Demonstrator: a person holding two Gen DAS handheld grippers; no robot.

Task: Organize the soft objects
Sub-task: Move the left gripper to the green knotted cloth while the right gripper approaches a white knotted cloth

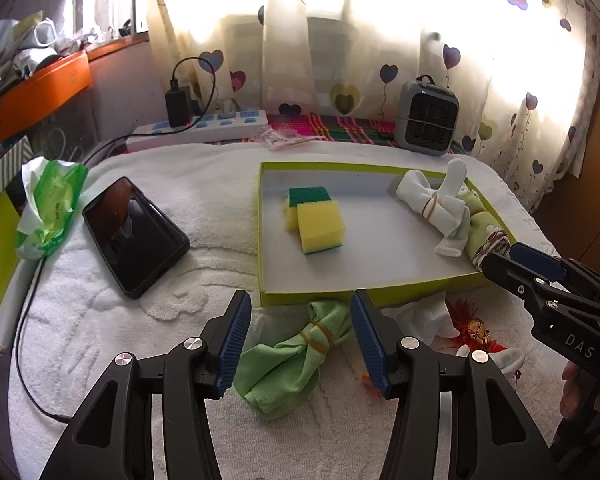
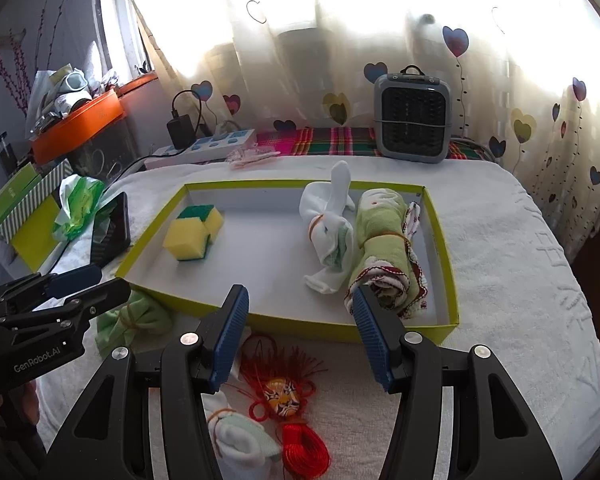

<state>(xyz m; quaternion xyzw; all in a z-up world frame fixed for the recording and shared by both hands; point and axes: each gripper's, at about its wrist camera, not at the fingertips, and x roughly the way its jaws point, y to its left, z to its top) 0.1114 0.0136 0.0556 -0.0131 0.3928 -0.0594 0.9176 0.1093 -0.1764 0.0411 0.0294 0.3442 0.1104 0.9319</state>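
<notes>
White towelling is covering the worktop (image 2: 520,280), and its soft pile is probably keeping the light things from sliding. On it, toward the far side, the shallow green-edged tray (image 2: 446,240) is serving as the collecting place. Inside it the green towel roll (image 2: 384,236) is lying along the right wall, with the white sock bundle (image 2: 328,224) touching its left side, and the two sponges (image 2: 192,232) are sitting together at the left. I judge that like things are being grouped so that space stays free in the middle.

Outside the tray, just beside its near wall, the green cloth bundle (image 1: 300,348) is lying, bound by a rubber band that is keeping it compact for gripping. To the right of it, near the viewer, the red tassel ornament (image 2: 284,396) and the small sock bundle (image 2: 240,440) are waiting too.

The left claw (image 1: 300,340) is hovering with its pads wide apart on either side of the green cloth bundle, holding nothing; it seems to be lining up for a grasp. The right claw (image 2: 300,336) is likewise spread and empty, above the ornament.
</notes>
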